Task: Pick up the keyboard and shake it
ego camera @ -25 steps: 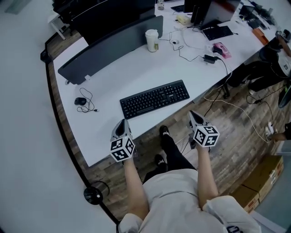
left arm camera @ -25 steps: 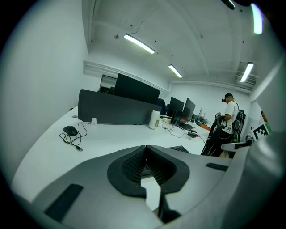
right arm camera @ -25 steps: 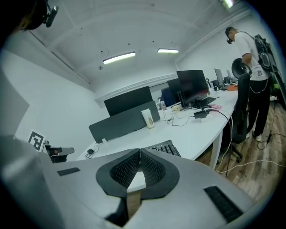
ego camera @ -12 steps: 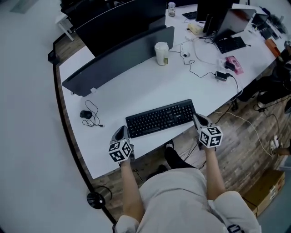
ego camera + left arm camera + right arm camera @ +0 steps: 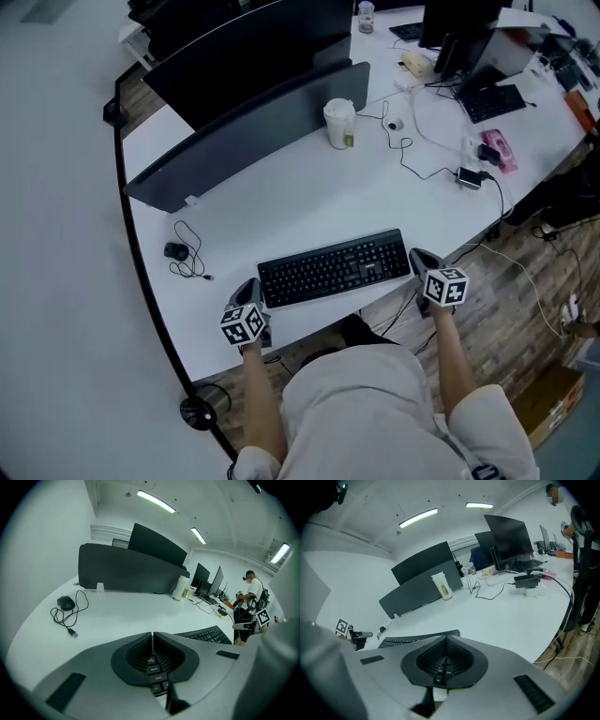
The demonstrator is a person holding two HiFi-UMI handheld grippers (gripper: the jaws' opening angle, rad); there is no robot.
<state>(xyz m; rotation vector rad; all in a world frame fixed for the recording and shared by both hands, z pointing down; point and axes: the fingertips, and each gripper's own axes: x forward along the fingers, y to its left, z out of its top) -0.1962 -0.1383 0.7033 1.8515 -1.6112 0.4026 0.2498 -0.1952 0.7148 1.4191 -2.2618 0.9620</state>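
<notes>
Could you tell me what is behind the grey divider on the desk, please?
A large black panel, probably a monitor, rises just behind the divider. The divider hides the panel's lower part, any stand, and the desk surface there.

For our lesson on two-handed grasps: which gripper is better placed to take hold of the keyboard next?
Right, narrowly: the right gripper has its tip at the right end of the keyboard, while the left gripper sits just off its left front corner. Both have their jaws shut and must open first.
</notes>
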